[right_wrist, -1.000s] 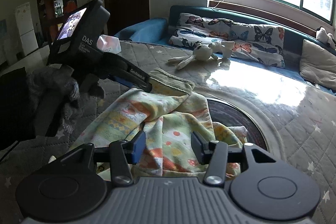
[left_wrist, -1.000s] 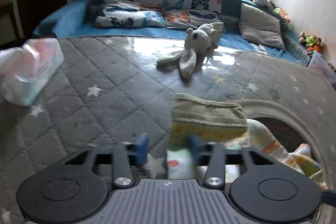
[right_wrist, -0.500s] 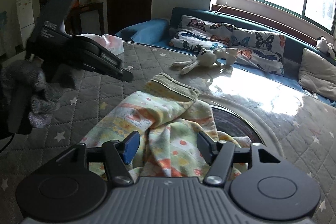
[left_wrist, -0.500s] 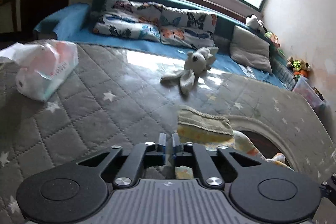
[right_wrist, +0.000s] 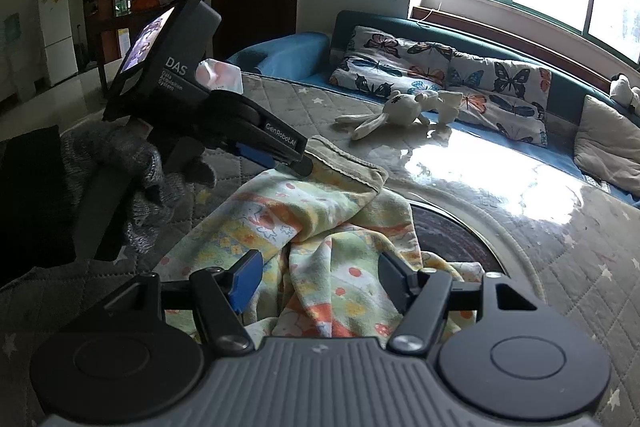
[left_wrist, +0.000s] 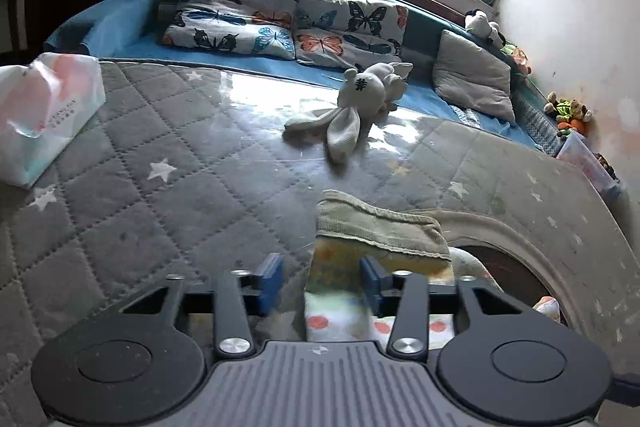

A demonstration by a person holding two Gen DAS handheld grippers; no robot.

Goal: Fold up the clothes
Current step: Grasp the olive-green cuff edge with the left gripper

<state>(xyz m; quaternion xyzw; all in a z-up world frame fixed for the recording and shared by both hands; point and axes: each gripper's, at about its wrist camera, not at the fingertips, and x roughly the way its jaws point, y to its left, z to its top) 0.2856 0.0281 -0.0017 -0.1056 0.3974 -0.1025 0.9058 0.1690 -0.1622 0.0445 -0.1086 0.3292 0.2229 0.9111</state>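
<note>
A small patterned garment (right_wrist: pixel 320 227) in yellow, green and orange, with a grey-green ribbed waistband (left_wrist: pixel 380 227), lies crumpled on the grey quilted surface (left_wrist: pixel 160 195). My left gripper (left_wrist: pixel 320 283) is open, its blue pads on either side of the garment's left edge just below the waistband. In the right wrist view the left gripper (right_wrist: pixel 296 163) reaches the waistband corner. My right gripper (right_wrist: pixel 316 275) is open wide and hovers over the bunched lower part of the garment, holding nothing.
A white plush rabbit (left_wrist: pixel 356 107) lies beyond the garment. A tissue pack (left_wrist: pixel 44 115) sits at the left. A dark round opening (right_wrist: pixel 452 235) lies right of the garment. A blue sofa with butterfly pillows (left_wrist: pixel 280 15) runs along the back.
My left gripper, shut half a second ago away from the cloth, has opened and moved back onto the garment's edge. My right gripper has opened a little wider.
</note>
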